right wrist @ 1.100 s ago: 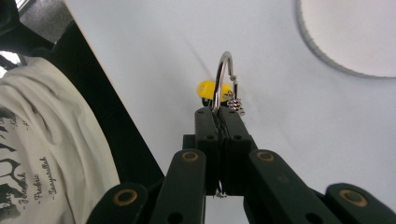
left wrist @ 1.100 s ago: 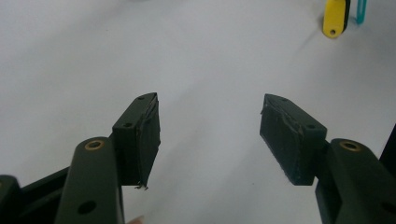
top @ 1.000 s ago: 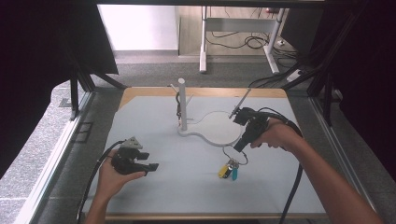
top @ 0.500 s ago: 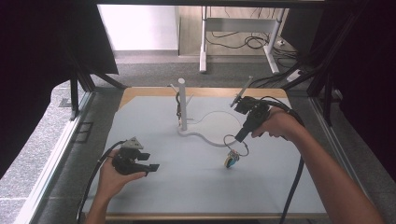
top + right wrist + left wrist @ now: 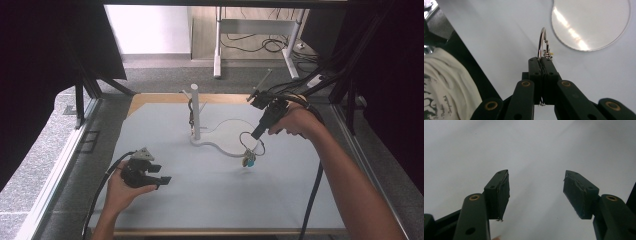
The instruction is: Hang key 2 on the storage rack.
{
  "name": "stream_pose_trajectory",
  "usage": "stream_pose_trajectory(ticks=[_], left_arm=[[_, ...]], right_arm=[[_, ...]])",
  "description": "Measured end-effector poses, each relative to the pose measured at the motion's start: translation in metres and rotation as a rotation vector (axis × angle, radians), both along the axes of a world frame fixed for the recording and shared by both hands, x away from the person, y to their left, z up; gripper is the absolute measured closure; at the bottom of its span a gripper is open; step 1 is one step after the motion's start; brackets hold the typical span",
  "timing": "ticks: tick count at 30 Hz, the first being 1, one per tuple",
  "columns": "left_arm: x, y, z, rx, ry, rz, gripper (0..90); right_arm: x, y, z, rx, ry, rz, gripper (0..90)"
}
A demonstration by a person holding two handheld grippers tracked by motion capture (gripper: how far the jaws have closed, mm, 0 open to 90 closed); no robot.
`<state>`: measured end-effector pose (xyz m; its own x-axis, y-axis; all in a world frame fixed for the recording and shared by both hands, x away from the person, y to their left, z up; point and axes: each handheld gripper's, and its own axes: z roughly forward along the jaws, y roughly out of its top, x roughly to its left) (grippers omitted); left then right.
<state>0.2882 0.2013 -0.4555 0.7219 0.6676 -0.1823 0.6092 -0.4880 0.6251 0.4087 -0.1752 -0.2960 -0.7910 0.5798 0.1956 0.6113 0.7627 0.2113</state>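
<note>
Right gripper [image 5: 256, 135] fingers clamped on the key ring [image 5: 541, 43], lifted off the surface [image 5: 210, 200]; keys [image 5: 248, 160] dangle below, at 3 o'clock of the white stand [image 5: 195, 112], over the edge of its round base [image 5: 227, 135]. Left gripper [image 5: 162, 180] at 7 o'clock, fingers [image 5: 499, 192] wide apart, holding nothing, low over bare surface.

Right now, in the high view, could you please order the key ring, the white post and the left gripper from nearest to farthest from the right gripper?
1. Key ring, clamped in the right gripper.
2. White post, upright, to its left.
3. Left gripper, front left of the table.
</note>
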Motion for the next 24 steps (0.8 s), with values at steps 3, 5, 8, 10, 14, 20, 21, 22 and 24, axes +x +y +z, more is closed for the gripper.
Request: stream_pose_trajectory(ticks=[3,5,8,10,14,20,21,22,24], left_arm=[[0.000,0.001,0.000,-0.005,-0.001,0.003,38.0],[0.001,0.001,0.000,-0.007,0.000,0.003,38.0],[0.002,0.001,0.000,-0.012,0.003,0.002,38.0],[0.002,0.000,-0.001,-0.010,0.007,-0.002,38.0],[0.002,0.000,-0.001,-0.014,0.010,-0.001,38.0],[0.000,0.002,-0.002,-0.013,0.013,0.007,37.8],[-0.001,0.004,-0.002,-0.014,0.013,0.010,37.8],[-0.002,0.005,-0.002,-0.015,0.016,0.010,37.8],[-0.005,0.007,-0.002,-0.046,0.031,0.014,37.8]], right_arm=[[0.009,0.003,0.002,0.001,0.002,-0.003,88.5],[0.015,0.005,0.004,0.003,-0.008,-0.015,88.5],[0.023,0.007,0.008,0.013,-0.016,-0.032,88.5],[0.030,0.009,0.011,0.023,-0.026,-0.044,88.5],[0.044,0.014,0.015,0.029,-0.034,-0.065,88.5],[0.055,0.021,0.019,0.035,-0.057,-0.092,88.5],[0.057,0.022,0.019,0.048,-0.062,-0.095,88.5],[0.059,0.023,0.019,0.051,-0.063,-0.097,88.5],[0.061,0.027,0.017,0.044,-0.072,-0.095,88.5]])
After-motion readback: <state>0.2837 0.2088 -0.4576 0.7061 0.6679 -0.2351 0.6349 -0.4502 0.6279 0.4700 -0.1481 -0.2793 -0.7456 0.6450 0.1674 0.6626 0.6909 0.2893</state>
